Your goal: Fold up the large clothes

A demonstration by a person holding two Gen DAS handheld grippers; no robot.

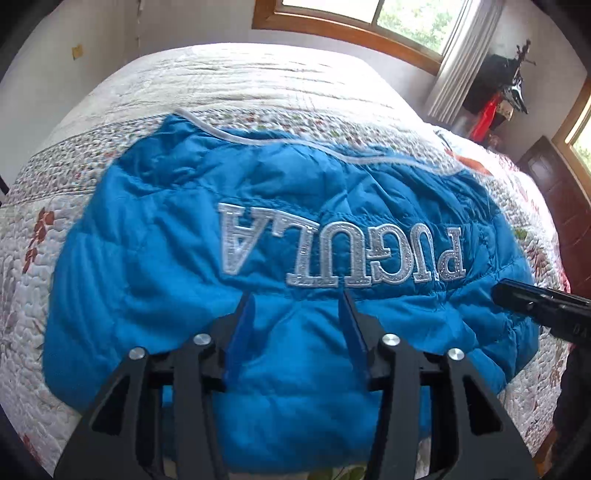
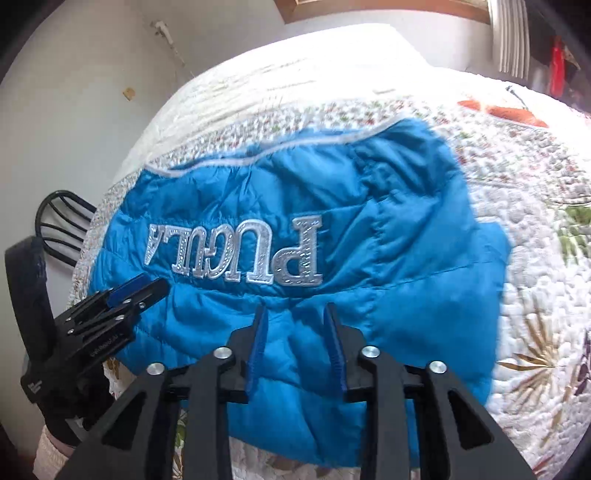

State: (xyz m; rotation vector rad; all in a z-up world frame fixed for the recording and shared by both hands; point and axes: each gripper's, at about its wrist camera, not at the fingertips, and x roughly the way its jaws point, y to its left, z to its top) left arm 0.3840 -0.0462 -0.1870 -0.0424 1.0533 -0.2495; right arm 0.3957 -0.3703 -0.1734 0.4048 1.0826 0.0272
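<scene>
A blue padded jacket (image 1: 177,236) lies folded into a compact block on the bed, back side up, with silver letters reading upside down. It also shows in the right wrist view (image 2: 406,258). My left gripper (image 1: 297,299) is open and empty, hovering over the jacket's near edge. My right gripper (image 2: 295,312) is open and empty over the near edge too. The right gripper's tip (image 1: 517,295) shows at the right in the left wrist view. The left gripper (image 2: 144,290) shows at the left in the right wrist view.
The bed has a white floral quilt (image 1: 229,85). A white wall (image 2: 74,110) runs along its left side and a black chair back (image 2: 62,221) stands there. A window (image 1: 369,18) with curtain is beyond the bed; a dark wooden cabinet (image 1: 557,192) stands at right.
</scene>
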